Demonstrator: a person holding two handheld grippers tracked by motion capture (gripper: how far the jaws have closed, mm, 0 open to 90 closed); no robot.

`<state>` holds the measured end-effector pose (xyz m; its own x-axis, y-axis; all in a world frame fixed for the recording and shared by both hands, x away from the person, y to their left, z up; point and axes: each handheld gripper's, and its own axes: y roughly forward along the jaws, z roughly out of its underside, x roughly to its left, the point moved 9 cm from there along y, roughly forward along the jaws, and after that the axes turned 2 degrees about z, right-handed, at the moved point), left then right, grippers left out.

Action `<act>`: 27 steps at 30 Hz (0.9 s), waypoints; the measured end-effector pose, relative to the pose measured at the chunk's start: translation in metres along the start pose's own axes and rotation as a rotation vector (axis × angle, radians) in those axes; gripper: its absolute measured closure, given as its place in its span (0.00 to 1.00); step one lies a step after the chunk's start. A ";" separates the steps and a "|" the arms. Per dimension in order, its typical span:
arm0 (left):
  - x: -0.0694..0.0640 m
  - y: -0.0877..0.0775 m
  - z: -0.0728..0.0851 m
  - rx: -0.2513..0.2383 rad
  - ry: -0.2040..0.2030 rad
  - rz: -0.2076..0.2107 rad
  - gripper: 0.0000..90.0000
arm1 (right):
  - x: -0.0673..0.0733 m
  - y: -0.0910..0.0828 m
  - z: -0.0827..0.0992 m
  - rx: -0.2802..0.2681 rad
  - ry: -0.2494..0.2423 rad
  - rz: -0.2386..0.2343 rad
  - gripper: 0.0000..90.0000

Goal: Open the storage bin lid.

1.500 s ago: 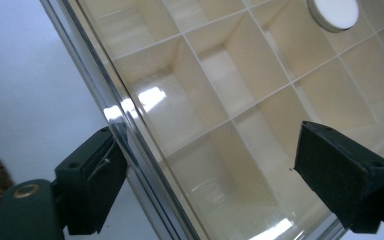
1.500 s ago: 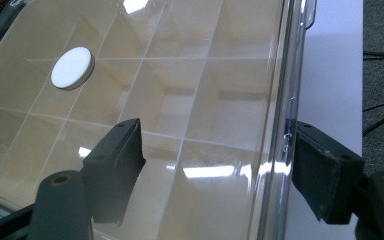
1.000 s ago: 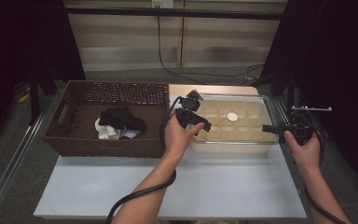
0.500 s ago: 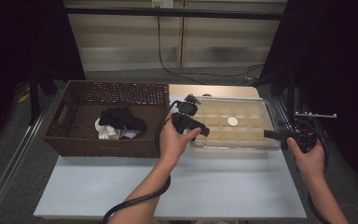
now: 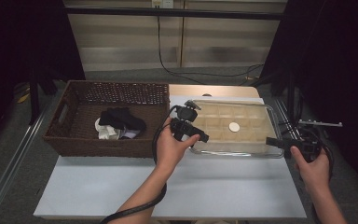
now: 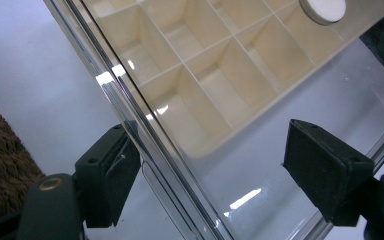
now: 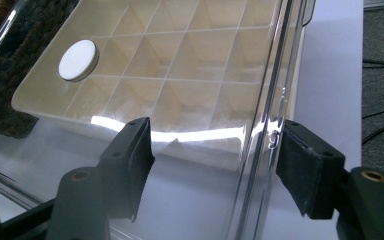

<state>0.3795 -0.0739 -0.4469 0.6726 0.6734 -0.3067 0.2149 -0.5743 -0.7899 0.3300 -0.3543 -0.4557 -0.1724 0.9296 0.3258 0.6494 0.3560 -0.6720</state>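
While the clear lidded box (image 5: 235, 128) sits on the table (image 5: 168, 186) just right of the wicker basket (image 5: 107, 119), several things are hard to read. Its transparent walls mostly show as glare lines in both gripper views; the beige compartment tray (image 5: 219, 122) inside is plain, but where lid ends and wall begins I can't tell. Dark and white cloth items (image 5: 119, 123) in the basket are a jumble, individual pieces not separable. Basket is cut to a brown sliver at the left edge of the left gripper view. White round disc (image 5: 234, 126) lies in one tray compartment, cropped at the top edge in the left gripper view.

Left gripper (image 5: 193, 133) is at the box's near-left corner, jaws wide apart and straddling the clear edge; they have just been closing a little, box rim between them, pads not pressing on it. Right gripper (image 5: 272, 141) is at the box's right end, jaws parted, astride the clear side wall (image 7: 260, 125); contact not discernible, no visible clamp.

Versus a second ago: box sits lower and nearer the person's edge, left hand has pulled back with it, right hand (image 5: 313, 165) has dropped toward the near-right corner. Disc stays in the same compartment.
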 end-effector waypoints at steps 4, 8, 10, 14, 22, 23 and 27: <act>-0.003 -0.001 0.006 0.001 0.006 0.006 0.27 | 0.001 -0.003 0.003 0.001 -0.007 0.006 0.38; -0.005 -0.003 0.012 -0.001 0.006 0.009 0.27 | 0.003 -0.006 0.008 0.002 -0.004 -0.002 0.39; -0.007 -0.003 0.014 -0.005 0.011 0.009 0.27 | 0.003 -0.007 0.010 0.004 -0.008 0.000 0.39; -0.010 -0.005 0.020 -0.005 0.021 0.008 0.28 | 0.004 -0.010 0.015 0.005 -0.011 0.005 0.39; -0.015 -0.008 0.032 -0.003 0.034 0.021 0.30 | 0.007 -0.013 0.027 0.019 -0.005 -0.007 0.39; -0.016 -0.008 0.033 -0.007 0.034 0.019 0.30 | 0.007 -0.014 0.028 0.013 -0.010 -0.006 0.39; -0.019 -0.009 0.040 -0.009 0.038 0.027 0.30 | 0.009 -0.017 0.034 0.022 -0.010 -0.006 0.39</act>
<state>0.3367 -0.0634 -0.4551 0.7046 0.6396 -0.3074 0.2026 -0.5965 -0.7766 0.2921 -0.3491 -0.4645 -0.1835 0.9282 0.3236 0.6320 0.3635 -0.6844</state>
